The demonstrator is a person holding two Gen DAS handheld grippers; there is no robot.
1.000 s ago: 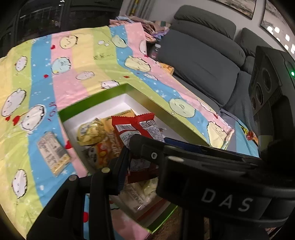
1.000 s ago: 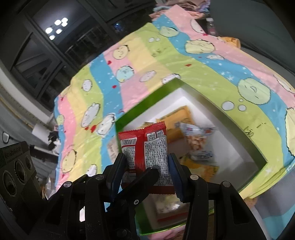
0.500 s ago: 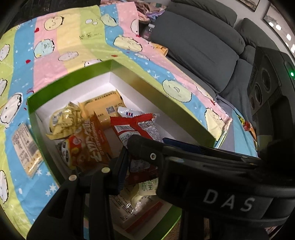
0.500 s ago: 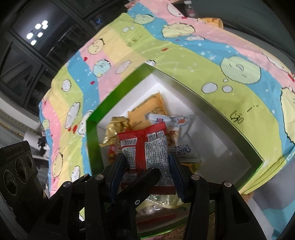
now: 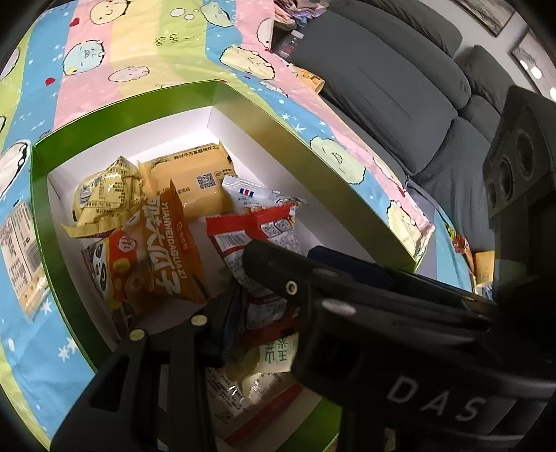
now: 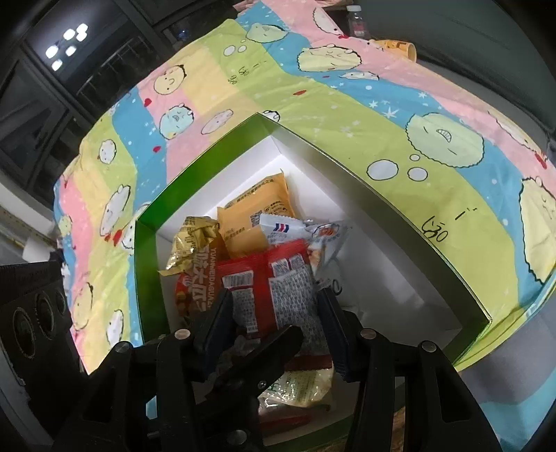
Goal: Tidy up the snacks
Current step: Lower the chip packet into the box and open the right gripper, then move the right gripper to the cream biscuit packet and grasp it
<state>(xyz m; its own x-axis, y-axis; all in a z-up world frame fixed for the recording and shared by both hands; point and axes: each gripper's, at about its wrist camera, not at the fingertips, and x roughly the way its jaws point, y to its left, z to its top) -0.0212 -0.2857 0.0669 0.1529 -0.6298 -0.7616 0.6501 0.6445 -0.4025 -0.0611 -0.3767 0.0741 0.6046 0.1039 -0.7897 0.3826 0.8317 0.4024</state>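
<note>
My right gripper [image 6: 274,313] is clamping the red snack packet [image 6: 274,288] over the green box [image 6: 146,257] | left gripper [image 5: 264,288]: grip state hidden | box sitting on the striped cloth [image 6: 347,114]

A grey sofa [image 5: 392,87] with plump back cushions stands just beside the tabletop's pastel striped cartoon cloth [image 6: 347,114], framed pictures [image 5: 486,15] hang on the pale wall, and dark windows [image 6: 52,80] reflect ceiling lights.
</note>
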